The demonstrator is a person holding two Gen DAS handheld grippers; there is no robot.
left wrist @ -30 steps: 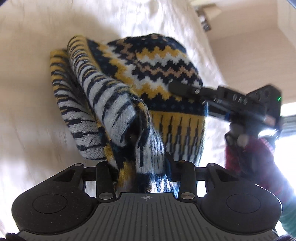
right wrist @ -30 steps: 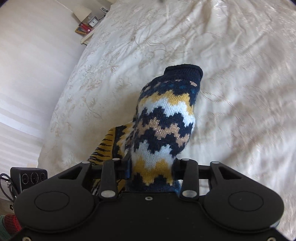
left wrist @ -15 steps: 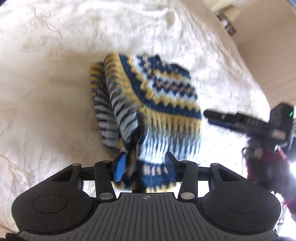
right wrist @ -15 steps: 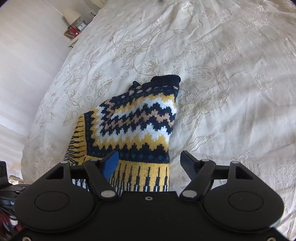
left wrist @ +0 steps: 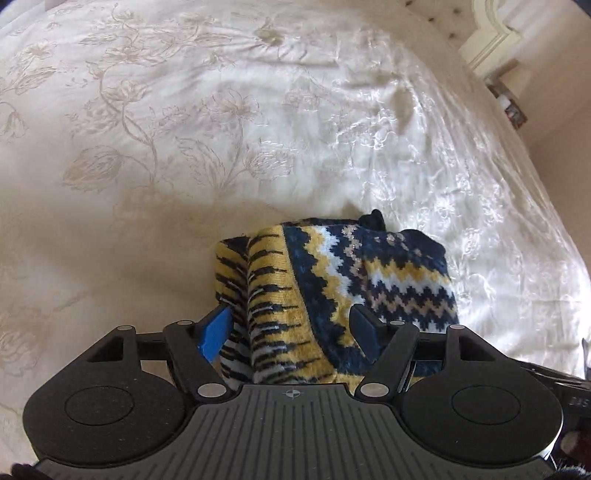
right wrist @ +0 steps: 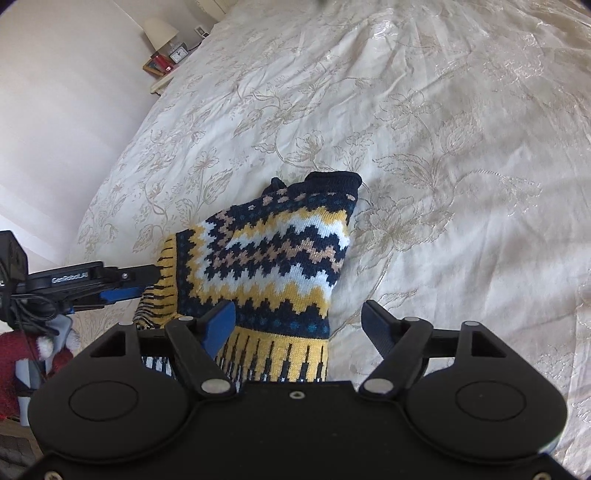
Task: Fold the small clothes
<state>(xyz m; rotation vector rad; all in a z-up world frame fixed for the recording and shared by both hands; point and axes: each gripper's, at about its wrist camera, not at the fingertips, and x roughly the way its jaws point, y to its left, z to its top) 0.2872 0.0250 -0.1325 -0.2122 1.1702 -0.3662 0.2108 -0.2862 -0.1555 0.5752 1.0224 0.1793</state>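
The right wrist view took in what the left could not: a bedside shelf [right wrist: 162, 70] at the far left with a lamp [right wrist: 159, 31], a small clock [right wrist: 178, 54] and red books, and the left gripper [right wrist: 147, 282] reaching in from the left edge, its tips at the sweater's striped left side. The left wrist view showed instead the stacked layers along that same side and a pale carved headboard [left wrist: 487, 37] at the far right.

The folded knit sweater [right wrist: 273, 258] lay on the cream bedspread [right wrist: 443, 184], close in front of both grippers. In the right view its long axis ran from the near yellow-and-black striped hem up to the far dark navy cuff or collar edge, leaning slightly right. In the left view the sweater [left wrist: 332, 288] showed its folded edge on the left, with the zigzag bands running off to the right.

The knit was thick and ribbed, with stepped zigzags in navy, yellow, white and tan. The bedspread was glossy, lightly creased, with embroidered flowers and vines.

The left gripper [left wrist: 291, 325] was opening, the sweater's near edge between its jaws but the pads not pressing it. The right gripper [right wrist: 299, 325] stood wide apart over the hem, gripping nothing.
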